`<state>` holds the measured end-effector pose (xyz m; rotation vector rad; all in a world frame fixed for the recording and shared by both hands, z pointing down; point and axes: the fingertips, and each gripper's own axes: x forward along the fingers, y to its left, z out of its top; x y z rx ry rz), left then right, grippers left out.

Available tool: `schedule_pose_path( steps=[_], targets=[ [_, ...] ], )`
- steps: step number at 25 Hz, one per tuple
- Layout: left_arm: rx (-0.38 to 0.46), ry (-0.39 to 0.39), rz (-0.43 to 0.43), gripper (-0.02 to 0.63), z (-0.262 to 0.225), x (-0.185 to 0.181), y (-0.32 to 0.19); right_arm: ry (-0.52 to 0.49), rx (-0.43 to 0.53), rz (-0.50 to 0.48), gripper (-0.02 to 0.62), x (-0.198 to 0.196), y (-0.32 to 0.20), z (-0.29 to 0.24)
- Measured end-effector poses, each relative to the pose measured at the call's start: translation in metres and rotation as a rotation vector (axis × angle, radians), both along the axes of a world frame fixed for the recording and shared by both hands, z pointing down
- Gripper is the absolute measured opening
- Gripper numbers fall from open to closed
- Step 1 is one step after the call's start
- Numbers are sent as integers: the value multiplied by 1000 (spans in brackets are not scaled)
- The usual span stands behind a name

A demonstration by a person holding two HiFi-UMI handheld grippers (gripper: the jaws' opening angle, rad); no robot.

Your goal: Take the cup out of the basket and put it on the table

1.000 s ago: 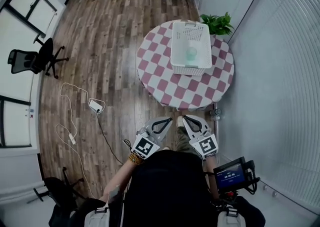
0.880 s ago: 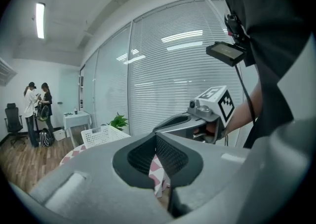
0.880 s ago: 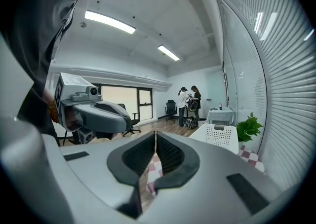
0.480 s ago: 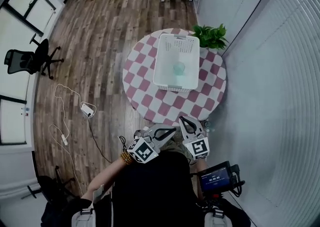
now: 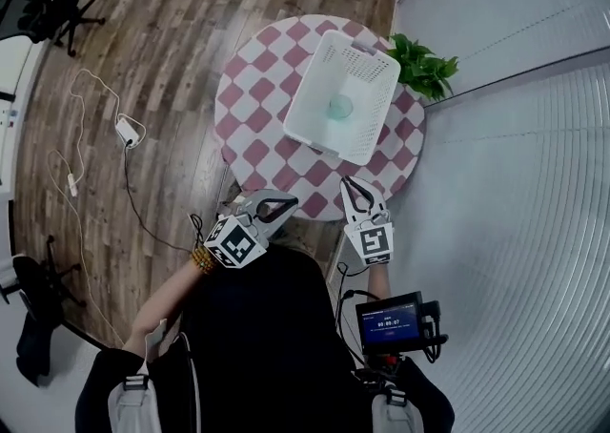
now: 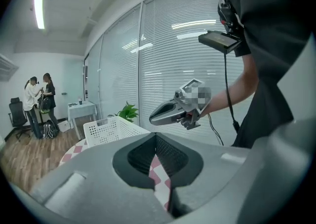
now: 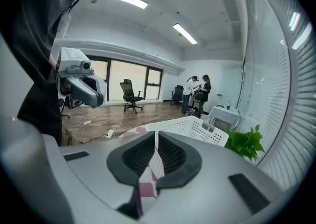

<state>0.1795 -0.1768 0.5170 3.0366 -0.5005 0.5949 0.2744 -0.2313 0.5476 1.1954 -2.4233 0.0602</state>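
A white perforated basket (image 5: 367, 73) stands on a round table with a pink and white check cloth (image 5: 250, 107). A pale green cup (image 5: 338, 107) sits inside it, upright. The cup is hidden in both gripper views, where only the basket's wall (image 6: 111, 129) (image 7: 192, 125) shows. My left gripper (image 5: 292, 198) and right gripper (image 5: 349, 181) hover side by side at the table's near edge, short of the basket. Both are shut and empty, tips meeting (image 6: 155, 135) (image 7: 156, 134). The left gripper view also catches the right gripper (image 6: 152, 118).
A potted plant (image 5: 426, 69) stands behind the table against the glass wall with blinds. A power strip and cables (image 5: 126, 129) lie on the wood floor at left, near an office chair (image 5: 48, 4). Two people (image 6: 38, 103) stand far off by a small white table (image 6: 81, 109).
Both grippers have come forward to the table's near edge and sunk a little. The table and basket now lie closer and look turned in the head view. Both stayed shut.
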Motion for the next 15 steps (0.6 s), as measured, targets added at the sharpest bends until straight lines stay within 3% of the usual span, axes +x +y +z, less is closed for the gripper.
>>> schedule_pose_path(
  steps=[5,11,13,15],
  targets=[
    [-22,43,-75,4,13,-13,-32,160,-40,-115,11,9,-46,7],
    [-27,58,-178,5,17,-57,-84,327,-142,-267,18,4,-114,30],
    [-36,53,-223,5,23,-77,-96,374,-191,-316,40,0,-132,49],
    [-47,45,-262,4,29,-94,-105,420,-251,-361,102,-3,-147,70]
  ],
)
